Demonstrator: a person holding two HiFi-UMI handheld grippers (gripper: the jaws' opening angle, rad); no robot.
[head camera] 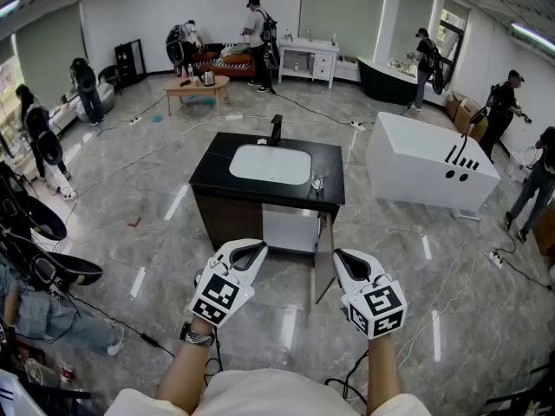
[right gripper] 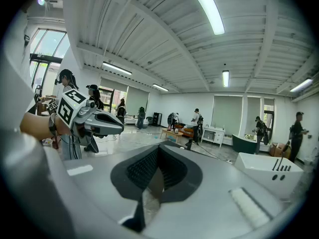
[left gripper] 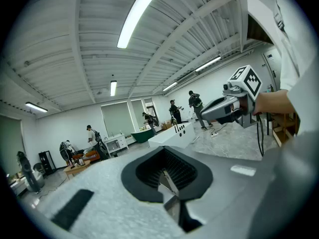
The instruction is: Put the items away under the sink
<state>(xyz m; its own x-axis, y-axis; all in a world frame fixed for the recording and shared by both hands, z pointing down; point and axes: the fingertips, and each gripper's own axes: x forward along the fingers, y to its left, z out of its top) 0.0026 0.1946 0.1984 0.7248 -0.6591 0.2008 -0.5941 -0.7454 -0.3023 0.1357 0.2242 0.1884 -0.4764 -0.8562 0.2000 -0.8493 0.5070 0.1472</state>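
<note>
A black vanity (head camera: 217, 159) with a white basin (head camera: 270, 164) and a black faucet (head camera: 276, 128) stands in the middle of the floor ahead of me. Its cabinet door (head camera: 323, 263) hangs open, showing a pale interior (head camera: 290, 230). A small shiny item (head camera: 317, 183) sits on the counter's right front corner. My left gripper (head camera: 251, 250) (left gripper: 167, 176) and right gripper (head camera: 342, 256) (right gripper: 149, 180) are held side by side in front of the cabinet, short of it. Both are shut with nothing between their jaws. Each gripper also appears in the other's view: the right gripper (left gripper: 234, 103) and the left gripper (right gripper: 92, 118).
A white bathtub (head camera: 429, 165) stands to the right of the vanity. Cables trail across the grey marble floor (head camera: 156, 189). Several people work around the room's edges. A wooden coffee table (head camera: 195, 87) and a white cabinet (head camera: 310, 59) are at the back.
</note>
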